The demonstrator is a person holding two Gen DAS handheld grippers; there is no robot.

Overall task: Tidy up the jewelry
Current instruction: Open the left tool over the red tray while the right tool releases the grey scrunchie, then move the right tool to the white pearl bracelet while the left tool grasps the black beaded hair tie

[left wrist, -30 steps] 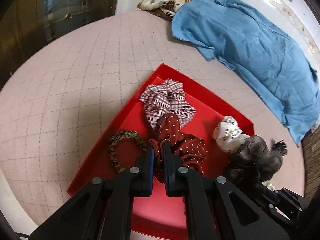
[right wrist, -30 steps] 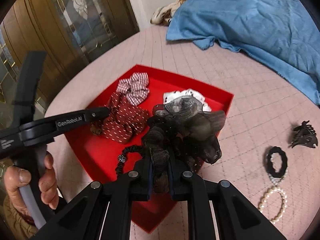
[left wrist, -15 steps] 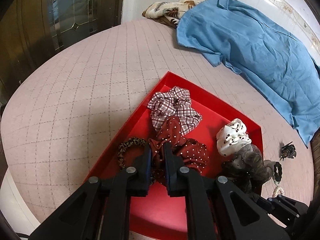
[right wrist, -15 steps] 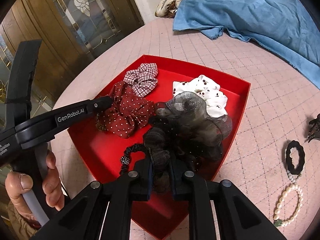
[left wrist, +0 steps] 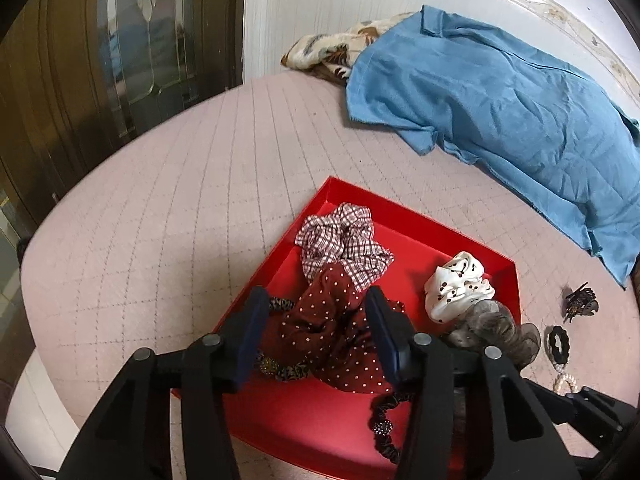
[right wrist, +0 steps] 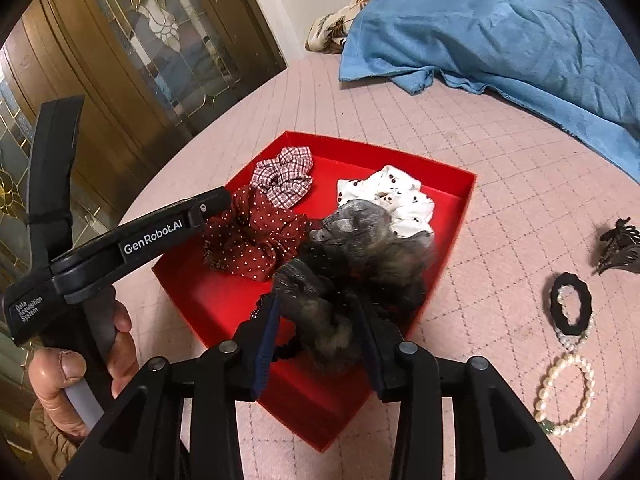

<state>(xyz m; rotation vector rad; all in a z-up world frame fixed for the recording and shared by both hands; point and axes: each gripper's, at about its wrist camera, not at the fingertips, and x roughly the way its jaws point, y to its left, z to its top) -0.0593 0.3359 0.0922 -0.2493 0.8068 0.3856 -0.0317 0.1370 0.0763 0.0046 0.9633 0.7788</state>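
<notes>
A red tray [left wrist: 408,222] [right wrist: 460,216] lies on the pink quilted table. It holds a plaid scrunchie [left wrist: 344,244] [right wrist: 284,180], a dark red dotted scrunchie [left wrist: 324,332] [right wrist: 248,240], a white dotted scrunchie [left wrist: 456,284] [right wrist: 392,196], a grey sheer scrunchie [left wrist: 492,328] [right wrist: 360,244], a leopard hair tie [left wrist: 280,368] and a black beaded tie [left wrist: 384,420]. My left gripper [left wrist: 316,332] is open, its fingers on either side of the red scrunchie. My right gripper [right wrist: 320,336] is open around the grey scrunchie, which lies in the tray.
To the right of the tray lie a dark claw clip [left wrist: 580,304] [right wrist: 616,250], a black hair tie [left wrist: 558,344] [right wrist: 570,306] and a pearl bracelet [right wrist: 564,392]. A blue shirt [left wrist: 500,104] [right wrist: 500,20] and patterned cloth [left wrist: 320,50] lie at the back. A dark door stands left.
Both grippers have opened. The left has let go of the red dotted scrunchie and the right has let go of the grey scrunchie; both now lie in the tray.
</notes>
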